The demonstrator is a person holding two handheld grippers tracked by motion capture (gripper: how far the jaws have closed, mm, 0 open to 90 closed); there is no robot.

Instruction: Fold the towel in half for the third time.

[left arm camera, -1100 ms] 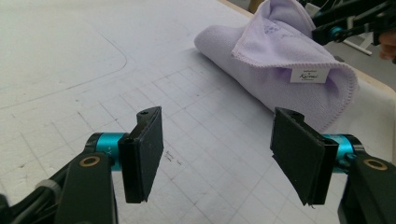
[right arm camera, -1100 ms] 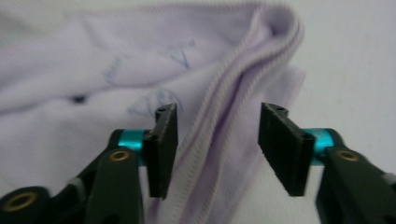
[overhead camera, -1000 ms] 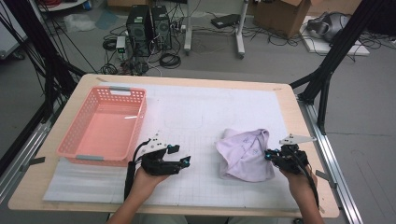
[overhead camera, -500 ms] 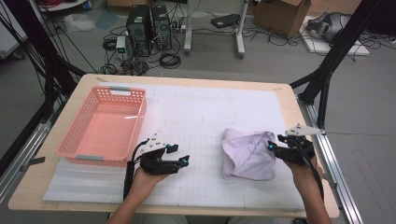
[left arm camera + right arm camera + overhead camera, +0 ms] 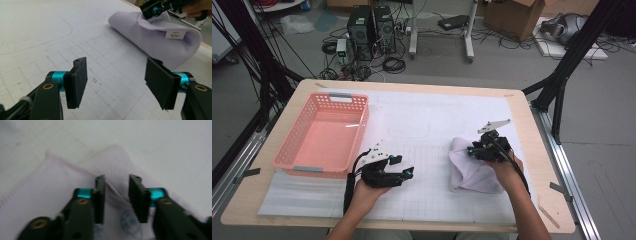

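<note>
Cloth, lilac and loosely folded, lies on the right part of the white mat, with its near fold under the person's right hand. A white label shows on its upper layer in the left gripper view.

Right gripper sits over the far-left part of the cloth, angled down toward the stitched hem. Its jaws have just been closing. In the right gripper view they stand a narrow gap apart with the hem running up between them; the pads do not appear to press on the fabric yet, though the picture is blurred. The placement suggests the aim is to take one edge so that the layer can be lifted or drawn out.

Left gripper rests low on the mat, well apart from the cloth, jaws spread wide with nothing between them. It points toward the cloth and looks parked, ready to take a second edge.

Basket, pink and holding nothing, stands at the left of the table, just beyond the left gripper.

Clearances:
- Far side of the cloth: bare mat toward the table's far edge, ample room for spreading.
- Between the grippers: bare mat, a free lane.
- Right side: the cloth lies near the mat's right border; the table edge follows close behind, so room is limited there.
</note>
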